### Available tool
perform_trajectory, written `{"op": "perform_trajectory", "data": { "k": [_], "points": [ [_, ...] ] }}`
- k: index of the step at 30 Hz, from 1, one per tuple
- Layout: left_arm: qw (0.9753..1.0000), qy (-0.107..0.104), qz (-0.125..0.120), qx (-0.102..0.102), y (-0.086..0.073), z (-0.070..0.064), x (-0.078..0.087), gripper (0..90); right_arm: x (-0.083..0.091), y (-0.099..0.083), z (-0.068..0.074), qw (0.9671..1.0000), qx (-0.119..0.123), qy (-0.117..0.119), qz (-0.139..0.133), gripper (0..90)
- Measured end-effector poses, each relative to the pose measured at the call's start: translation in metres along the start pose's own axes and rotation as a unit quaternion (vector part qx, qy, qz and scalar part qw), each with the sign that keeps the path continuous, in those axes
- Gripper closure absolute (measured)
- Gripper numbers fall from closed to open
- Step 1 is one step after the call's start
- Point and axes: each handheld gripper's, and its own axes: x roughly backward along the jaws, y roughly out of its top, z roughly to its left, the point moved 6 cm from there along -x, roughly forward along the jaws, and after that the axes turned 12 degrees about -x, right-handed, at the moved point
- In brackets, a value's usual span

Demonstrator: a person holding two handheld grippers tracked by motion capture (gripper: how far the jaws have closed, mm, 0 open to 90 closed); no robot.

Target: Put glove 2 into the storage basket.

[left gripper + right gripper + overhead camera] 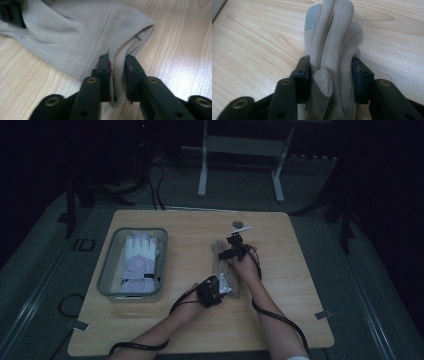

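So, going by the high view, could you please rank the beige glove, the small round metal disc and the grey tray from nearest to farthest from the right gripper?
1. Beige glove: clamped in the right gripper.
2. Metal disc: just beyond, toward the far edge.
3. Grey tray: far off on the left side.

The one readable mark is "ID" (83,244), in large dark letters on the grey floor covering (35,270) just off the counter's (280,320) far left corner, seen in the high view. The white glove (140,262) in the tray (106,270) at the counter's left side carries a small round emblem on its back, too small to read. The small round thing (237,224) near the counter's far edge shows no legible marking. The beige glove (65,32) and the wood grain in both gripper views bear no letters or numbers.
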Motion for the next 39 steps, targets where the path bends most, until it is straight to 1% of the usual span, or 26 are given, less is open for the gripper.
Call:
{"op": "perform_trajectory", "data": {
  "k": [2, 4, 5, 8, 9, 10, 12, 13, 15, 17, 18, 21, 24, 27, 28, 29, 30, 31, 33, 34, 35, 39],
  "points": [
    [1.0000, 0.002, 0.000, -0.002, 0.001, 0.000, 0.001, 79.4, 0.002, 0.000, 0.002, 1.0000, -0.001, 0.002, 0.000, 59.6],
    [1.0000, -0.001, 0.000, 0.005, 0.000, 0.001, 0.005, 79.8, 0.005, 0.000, 0.002, 0.9999, -0.007, 0.009, -0.002, 60.4],
    [1.0000, -0.001, 0.000, 0.005, 0.000, 0.001, 0.005, 80.0, 0.007, 0.001, 0.003, 0.9998, -0.010, 0.016, -0.004, 60.7],
    [0.9999, -0.001, -0.003, 0.012, -0.002, 0.004, 0.014, 80.4, 0.013, 0.003, 0.006, 0.9995, -0.010, 0.029, -0.011, 60.8],
    [0.9999, -0.001, -0.003, 0.012, -0.002, 0.004, 0.014, 80.4, 0.013, 0.003, 0.006, 0.9995, -0.010, 0.029, -0.011, 60.8],
    [0.9998, 0.000, -0.006, 0.020, -0.001, 0.006, 0.020, 80.5, 0.019, 0.006, 0.011, 0.9993, -0.006, 0.033, -0.014, 60.7],
    [0.9997, 0.001, -0.009, 0.022, 0.000, 0.009, 0.027, 80.5, 0.023, 0.008, 0.015, 0.9992, 0.000, 0.034, -0.018, 60.7],
    [0.9997, 0.001, -0.011, 0.024, 0.000, 0.010, 0.031, 80.5, 0.025, 0.009, 0.018, 0.9991, -0.002, 0.038, -0.020, 60.7],
    [0.9997, 0.004, -0.010, 0.020, 0.000, 0.012, 0.040, 80.5, 0.030, 0.011, 0.024, 0.9988, 0.003, 0.042, -0.026, 60.7],
    [0.9997, 0.005, -0.011, 0.022, 0.000, 0.013, 0.042, 80.6, 0.035, 0.013, 0.030, 0.9984, 0.006, 0.048, -0.030, 60.7],
    [0.9997, 0.011, -0.007, 0.019, -0.001, 0.015, 0.049, 80.6, 0.038, 0.015, 0.034, 0.9983, 0.010, 0.046, -0.033, 60.7],
    [0.9997, 0.014, -0.007, 0.019, -0.003, 0.020, 0.060, 80.6, 0.043, 0.018, 0.042, 0.9977, 0.011, 0.057, -0.036, 60.7],
    [0.9996, 0.018, -0.008, 0.021, -0.007, 0.023, 0.069, 80.6, 0.047, 0.022, 0.054, 0.9969, 0.014, 0.066, -0.040, 60.7],
    [0.9995, 0.022, -0.005, 0.024, -0.010, 0.027, 0.078, 80.6, 0.050, 0.025, 0.063, 0.9963, 0.023, 0.070, -0.045, 60.7],
    [0.9995, 0.022, -0.005, 0.024, -0.010, 0.027, 0.078, 80.6, 0.051, 0.026, 0.067, 0.9961, 0.024, 0.072, -0.045, 60.6],
    [0.9993, 0.029, -0.004, 0.025, -0.013, 0.029, 0.083, 80.6, 0.052, 0.028, 0.071, 0.9960, 0.027, 0.071, -0.047, 60.6],
    [0.9993, 0.029, -0.004, 0.025, -0.013, 0.029, 0.083, 80.6, 0.053, 0.029, 0.073, 0.9960, 0.026, 0.071, -0.046, 60.6],
    [0.9991, 0.032, -0.003, 0.026, -0.015, 0.031, 0.089, 80.6, 0.053, 0.030, 0.078, 0.9957, 0.029, 0.074, -0.047, 60.6],
    [0.9990, 0.036, -0.001, 0.026, -0.017, 0.033, 0.095, 80.6, 0.055, 0.032, 0.084, 0.9954, 0.034, 0.075, -0.049, 60.6],
    [0.9990, 0.036, -0.001, 0.026, -0.017, 0.033, 0.095, 80.6, 0.056, 0.034, 0.088, 0.9951, 0.036, 0.077, -0.049, 60.6],
    [0.9989, 0.039, -0.002, 0.027, -0.018, 0.034, 0.098, 80.6, 0.056, 0.034, 0.088, 0.9951, 0.036, 0.077, -0.049, 60.6],
    [0.9983, 0.049, 0.003, 0.031, -0.024, 0.040, 0.112, 80.6, 0.061, 0.040, 0.106, 0.9939, 0.049, 0.084, -0.053, 60.6]
  ]
}}
